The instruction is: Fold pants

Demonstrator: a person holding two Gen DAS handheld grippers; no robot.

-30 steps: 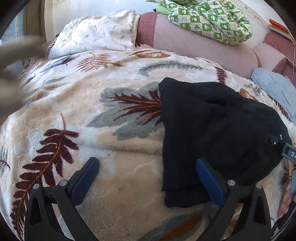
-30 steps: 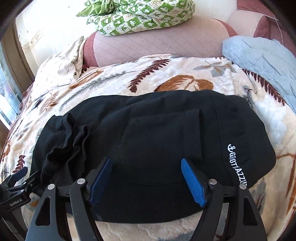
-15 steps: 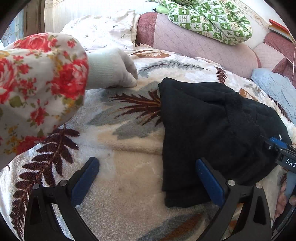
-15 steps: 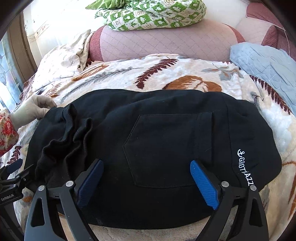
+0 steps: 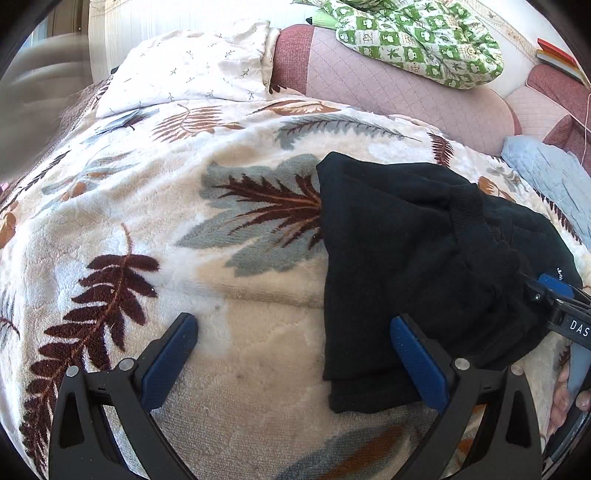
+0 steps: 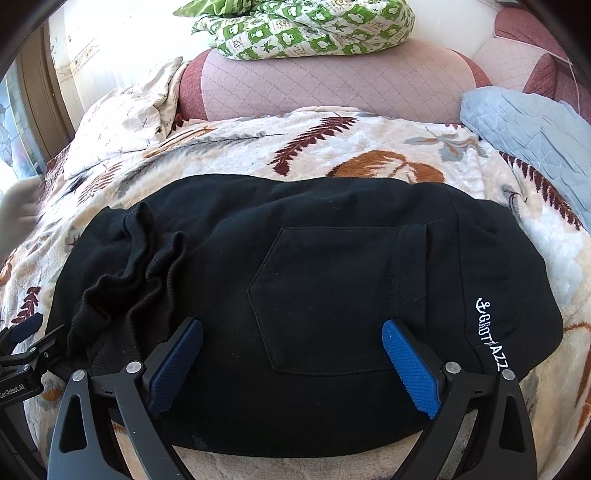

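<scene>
Black pants (image 6: 314, 288) lie folded into a compact block on a leaf-patterned blanket, back pocket up, with ribbed cuffs bunched on the left end and white lettering at the right end. My right gripper (image 6: 291, 365) is open and empty, hovering over the pants' near edge. In the left wrist view the pants (image 5: 406, 258) lie at the right. My left gripper (image 5: 291, 358) is open and empty, its right finger over the pants' left corner, its left finger over bare blanket. The left gripper also shows at the left edge of the right wrist view (image 6: 22, 350).
The blanket (image 5: 184, 258) covers the bed. A pink quilted headboard cushion (image 6: 332, 81) with a green checked quilt (image 6: 306, 29) on top stands at the back. A white pillow (image 5: 192, 74) lies back left, a blue quilt (image 6: 535, 125) at the right.
A gloved hand in a floral sleeve reached across the blanket half a second ago and has pulled back to a blur at the left edge. Both grippers stayed open, nearly still.
</scene>
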